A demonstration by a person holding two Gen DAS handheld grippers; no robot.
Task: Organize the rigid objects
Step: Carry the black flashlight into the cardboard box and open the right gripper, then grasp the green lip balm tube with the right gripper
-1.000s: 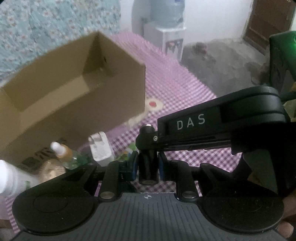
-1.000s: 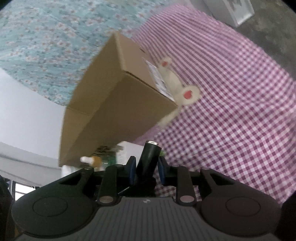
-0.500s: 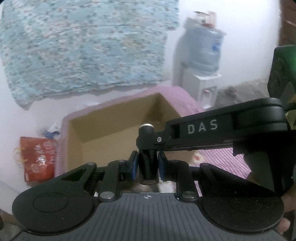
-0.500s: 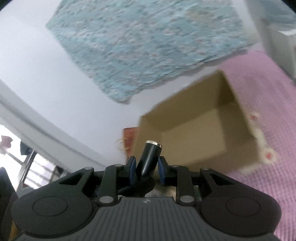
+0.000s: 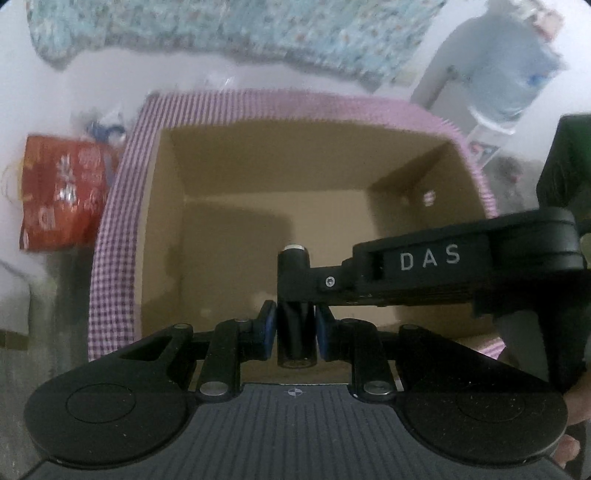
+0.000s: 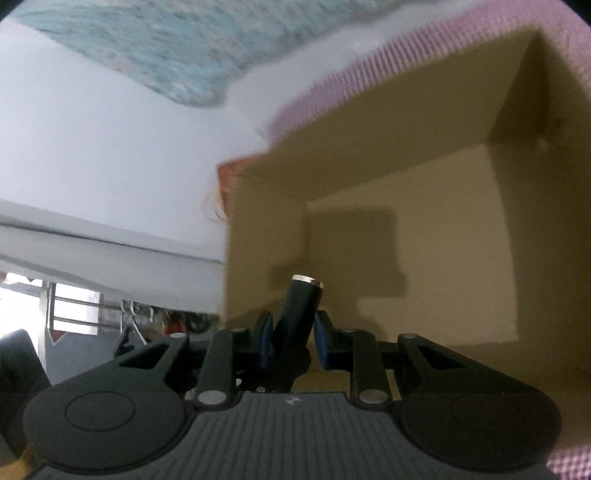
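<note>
Left wrist view looks down into an open cardboard box (image 5: 258, 229), which fills the space straight ahead of the left gripper (image 5: 293, 330); its bare floor and four inner walls show, and a small hole pierces the wall to the right. The box sits on a pink checked cloth (image 5: 110, 251) whose edge frames it on the left and far sides. Beyond the cloth, a floral blue fabric (image 5: 240, 29) hangs on the white wall, a water dispenser bottle (image 5: 509, 74) stands at upper right, and a red printed bag (image 5: 62, 192) lies off to the left. Between the left gripper's blue pads a black cylinder is pinched, one end of a black hinged tool (image 5: 436, 266) lettered DAS that runs off to the right, above the box floor.

From the right wrist, the same box (image 6: 424, 229) lies ahead and to the right, its interior in shadow. The right gripper (image 6: 291, 341) clamps the tool's other black post (image 6: 301, 310), silver-capped and leaning slightly right, its pads pressed on either side. A railing (image 6: 66, 314) shows far left.
</note>
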